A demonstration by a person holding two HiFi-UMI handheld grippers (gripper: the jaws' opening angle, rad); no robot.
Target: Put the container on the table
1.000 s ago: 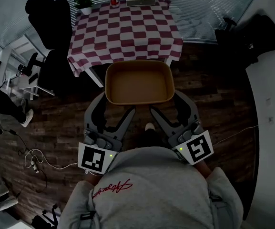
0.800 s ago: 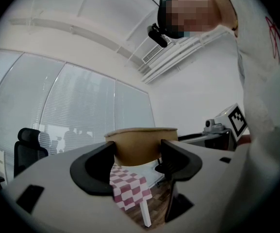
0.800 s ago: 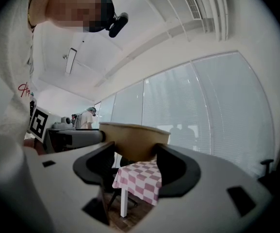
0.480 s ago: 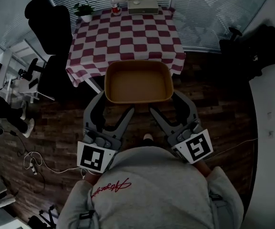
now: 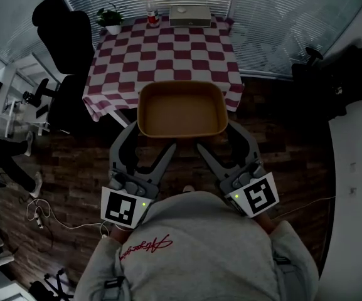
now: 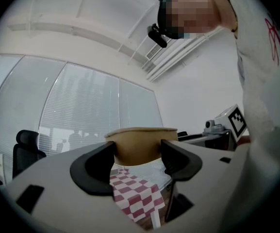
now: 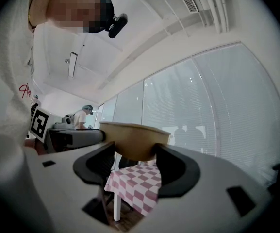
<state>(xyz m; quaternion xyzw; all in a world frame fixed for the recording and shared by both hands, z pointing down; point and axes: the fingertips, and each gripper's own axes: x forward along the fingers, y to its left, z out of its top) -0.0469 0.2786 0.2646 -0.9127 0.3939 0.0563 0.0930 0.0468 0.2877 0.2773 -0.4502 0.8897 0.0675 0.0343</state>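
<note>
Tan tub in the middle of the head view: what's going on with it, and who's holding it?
A person has a gripper in each hand. The left gripper and the right gripper each clamp their jaws on a near corner of the empty tan container, holding it in the air above the wooden floor, by the near edge of the checkered table. It is not yet set down. A plant, a bottle and a flat box sit at the table's far edge.

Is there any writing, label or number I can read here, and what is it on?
Sweatshirt: red cursive script, too blurred to read.
Bottle: red label, too small to read.
Marker cubes: black-and-white square patterns, no words.
Container: no print visible.
</note>
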